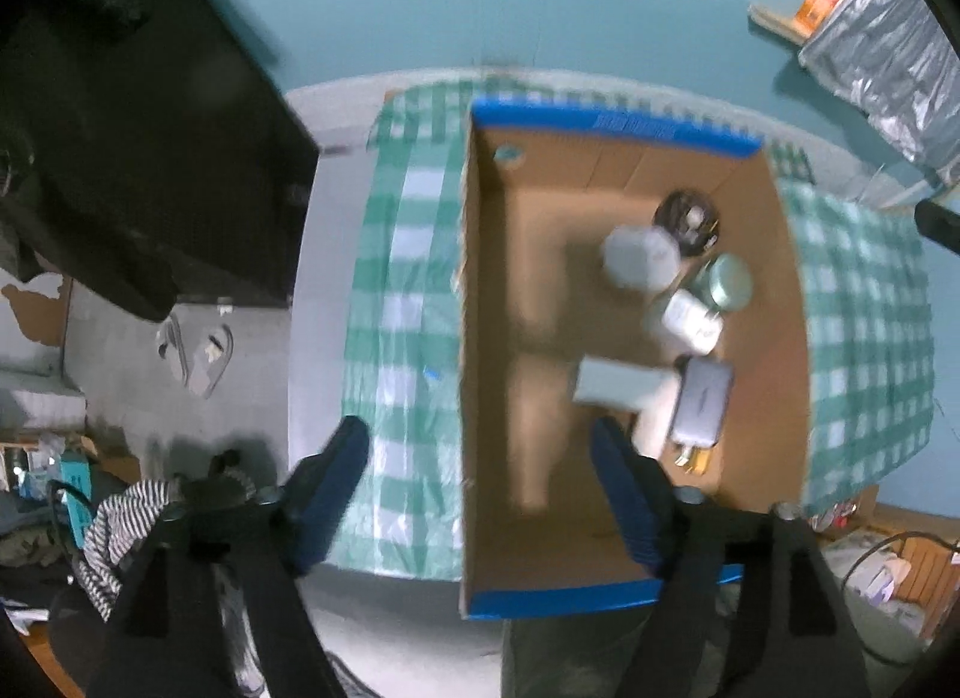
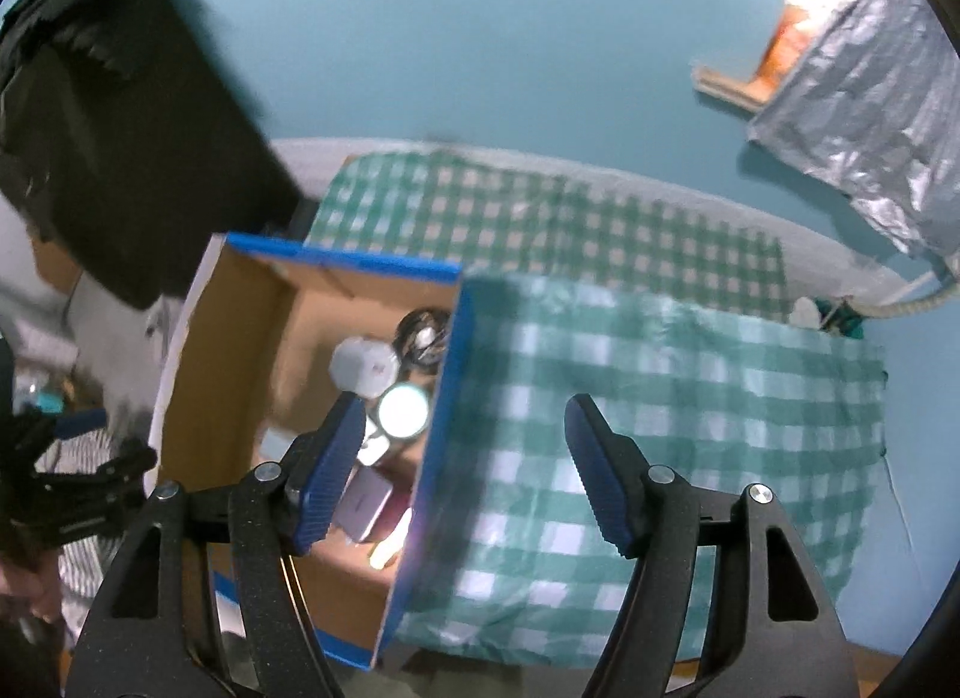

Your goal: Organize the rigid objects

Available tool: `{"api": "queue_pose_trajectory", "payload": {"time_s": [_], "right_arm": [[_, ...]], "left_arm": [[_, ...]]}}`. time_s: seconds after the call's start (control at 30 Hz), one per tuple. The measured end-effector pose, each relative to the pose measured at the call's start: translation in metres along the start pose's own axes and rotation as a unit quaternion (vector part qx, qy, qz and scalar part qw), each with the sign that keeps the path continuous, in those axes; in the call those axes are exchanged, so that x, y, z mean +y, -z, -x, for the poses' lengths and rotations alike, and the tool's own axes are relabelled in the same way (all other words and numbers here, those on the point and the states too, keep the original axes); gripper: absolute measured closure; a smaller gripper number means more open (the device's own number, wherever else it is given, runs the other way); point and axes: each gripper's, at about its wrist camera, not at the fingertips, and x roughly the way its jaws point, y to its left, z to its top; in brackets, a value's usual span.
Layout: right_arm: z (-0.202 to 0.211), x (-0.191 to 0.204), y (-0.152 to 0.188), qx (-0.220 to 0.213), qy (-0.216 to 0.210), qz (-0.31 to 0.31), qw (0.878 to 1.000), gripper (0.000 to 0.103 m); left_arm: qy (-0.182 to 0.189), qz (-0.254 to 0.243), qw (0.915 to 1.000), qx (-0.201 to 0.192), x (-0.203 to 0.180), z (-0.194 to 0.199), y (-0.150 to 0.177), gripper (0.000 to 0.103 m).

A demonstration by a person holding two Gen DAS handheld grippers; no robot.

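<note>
A cardboard box [image 1: 486, 290] with blue-taped rims sits on a green checked cloth [image 1: 402, 290]. Inside it lie a white jar [image 1: 639, 257], a black coil [image 1: 687, 215], a round tin [image 1: 729, 281], a white adapter [image 1: 690, 320], a grey flat box [image 1: 618, 383] and a silver power bank [image 1: 702, 398]. My left gripper [image 1: 480, 494] is open and empty, high above the box's near left wall. My right gripper [image 2: 462, 470] is open and empty above the box's right wall [image 2: 444, 398]. The jar [image 2: 363, 365] and tin [image 2: 403, 411] show in the right wrist view.
A black monitor [image 1: 150, 128] stands at the left. The cloth [image 2: 660, 398] covers the table to the right of the box. A foil-covered shelf [image 2: 864, 116] hangs on the teal wall. Striped fabric [image 1: 120, 524] and clutter lie on the floor at the left.
</note>
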Motion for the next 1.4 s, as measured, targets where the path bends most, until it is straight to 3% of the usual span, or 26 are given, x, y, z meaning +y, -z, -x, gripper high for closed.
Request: {"api": "queue_pose_trajectory", "payload": {"time_s": [0.23,0.47,0.8,0.93,1.4], "right_arm": [[0.037,-0.016,-0.007,-0.054,0.031,-0.014,0.998,0.031],[0.072,-0.019,-0.009,-0.096,0.070,-0.003,0.993,0.031],[0.109,-0.030,-0.011,-0.148,0.078,-0.013,0.986,0.031],[0.117,-0.037,-0.007,-0.163,0.078,-0.030,0.983,0.031],[0.119,-0.042,-0.003,-0.165,0.082,-0.035,0.982,0.031]], "left_arm": [[-0.019,-0.036,0.9977,-0.055,-0.024,0.040,-0.020,0.017],[-0.010,-0.030,0.9940,-0.105,-0.030,0.073,-0.034,0.017],[-0.004,-0.030,0.9821,-0.186,-0.039,0.118,-0.032,0.017],[-0.008,-0.034,0.9792,-0.200,-0.042,0.123,-0.032,0.006],[-0.013,-0.048,0.9770,-0.207,-0.049,0.127,-0.027,0.006]]}}
